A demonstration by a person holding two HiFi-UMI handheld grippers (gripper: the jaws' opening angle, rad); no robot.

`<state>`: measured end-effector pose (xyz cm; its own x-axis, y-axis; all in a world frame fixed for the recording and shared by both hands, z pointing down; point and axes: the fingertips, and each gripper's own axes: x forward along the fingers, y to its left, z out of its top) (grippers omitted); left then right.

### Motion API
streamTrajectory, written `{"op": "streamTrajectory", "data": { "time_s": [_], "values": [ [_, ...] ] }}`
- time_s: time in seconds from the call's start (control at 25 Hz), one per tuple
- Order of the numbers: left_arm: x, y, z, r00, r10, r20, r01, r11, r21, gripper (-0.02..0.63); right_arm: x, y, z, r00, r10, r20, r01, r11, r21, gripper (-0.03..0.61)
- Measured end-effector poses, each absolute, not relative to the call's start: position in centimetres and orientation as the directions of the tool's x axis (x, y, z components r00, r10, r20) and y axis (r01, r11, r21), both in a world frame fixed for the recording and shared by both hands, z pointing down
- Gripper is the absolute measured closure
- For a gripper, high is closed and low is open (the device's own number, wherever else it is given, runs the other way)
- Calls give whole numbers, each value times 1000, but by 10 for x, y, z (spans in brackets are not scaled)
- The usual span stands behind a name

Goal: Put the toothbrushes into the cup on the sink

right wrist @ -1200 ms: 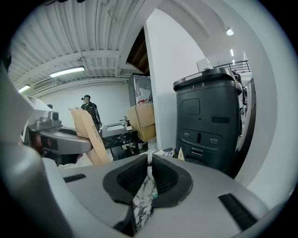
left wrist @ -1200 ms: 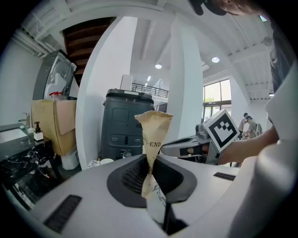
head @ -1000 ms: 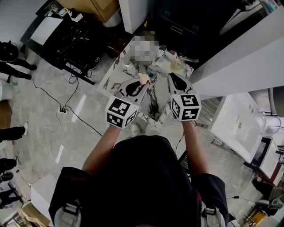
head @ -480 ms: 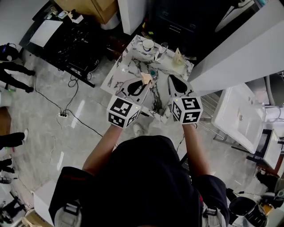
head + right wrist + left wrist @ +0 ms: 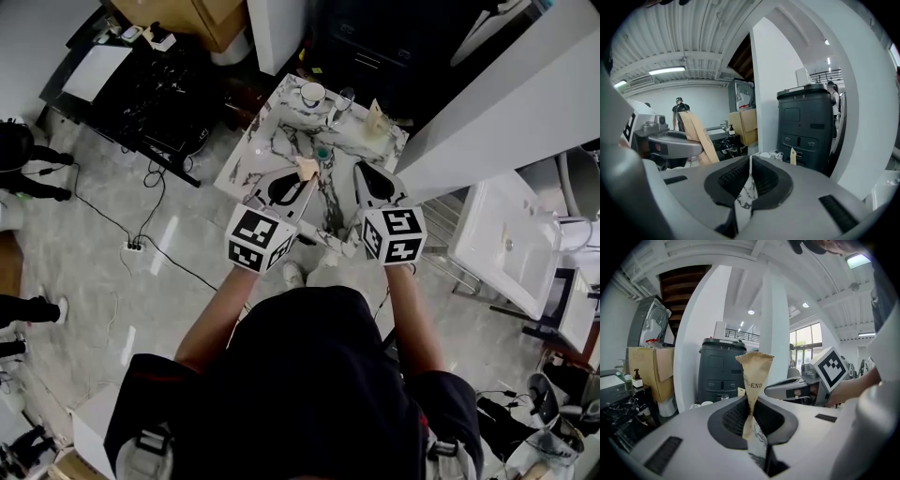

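I'm looking down on a black short-sleeved T-shirt. At the shirt's shoulders sit pale grey harness straps with buckles. Ahead of the shirt, the left gripper and right gripper are twin light-grey moulded shells with black teardrop-shaped hollows. The end of each nearest the shirt carries a white cube printed with black square markers. Close up, the hollows are lined with black ribbed pads, and dark rectangular slots are sunk in the housing
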<state>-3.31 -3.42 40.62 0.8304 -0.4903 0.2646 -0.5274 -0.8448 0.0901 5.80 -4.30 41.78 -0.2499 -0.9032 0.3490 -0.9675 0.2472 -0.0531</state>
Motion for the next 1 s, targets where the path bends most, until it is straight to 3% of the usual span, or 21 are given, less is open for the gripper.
{"op": "streamTrajectory", "data": {
  "time_s": [1.0],
  "values": [
    [42,-52,405,773,-557,305,-592,-806,28,572,129,-69,427,-365,-872,327,-931,339,-135,535]
  ]
}}
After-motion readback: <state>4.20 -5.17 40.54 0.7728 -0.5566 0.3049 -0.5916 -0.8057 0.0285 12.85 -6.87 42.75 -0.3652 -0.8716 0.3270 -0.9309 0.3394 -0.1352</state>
